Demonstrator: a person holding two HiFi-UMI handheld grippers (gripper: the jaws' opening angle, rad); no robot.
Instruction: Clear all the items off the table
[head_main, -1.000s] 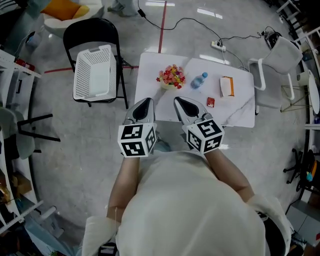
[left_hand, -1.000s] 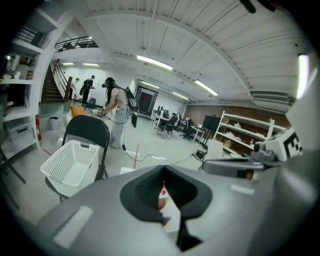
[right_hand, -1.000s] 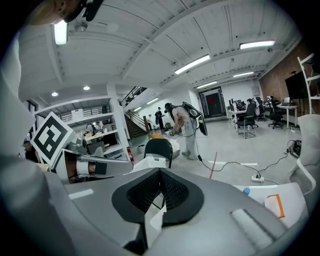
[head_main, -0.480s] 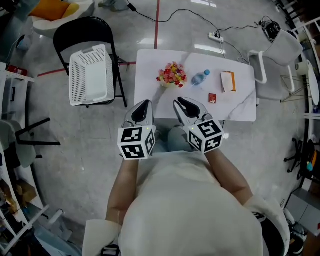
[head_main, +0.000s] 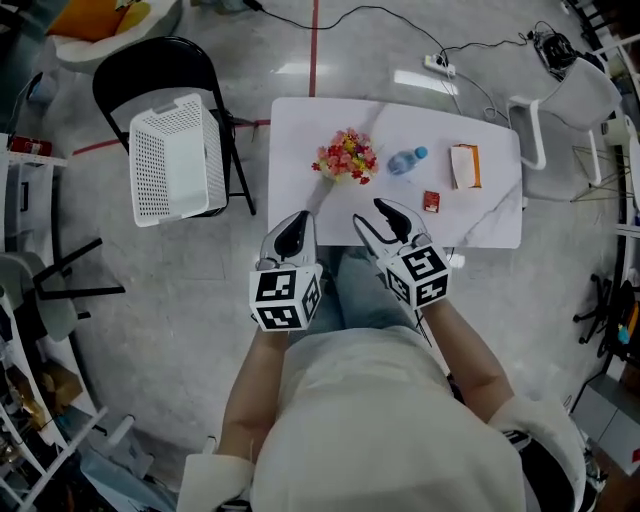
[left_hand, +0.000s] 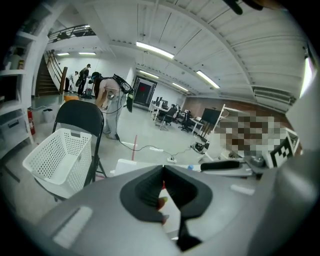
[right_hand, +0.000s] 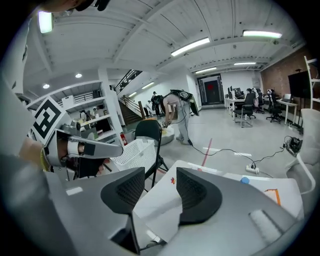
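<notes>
the left gripper (head_main: 298, 224) has its jaws together, empty. the right gripper (head_main: 372, 214) has just been opening, with nothing between its jaws.

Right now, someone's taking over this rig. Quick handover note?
Left gripper: shut, empty.
Right gripper: jaws have just been opening, nothing between them.
Both are held by the near edge of the white table.
On the table: colourful flower bunch, clear water bottle with blue cap, orange-and-white box, small red box.
White perforated basket sits on the black folding chair, apparently empty.
Done: nothing cleared. Left: all four items.
</notes>
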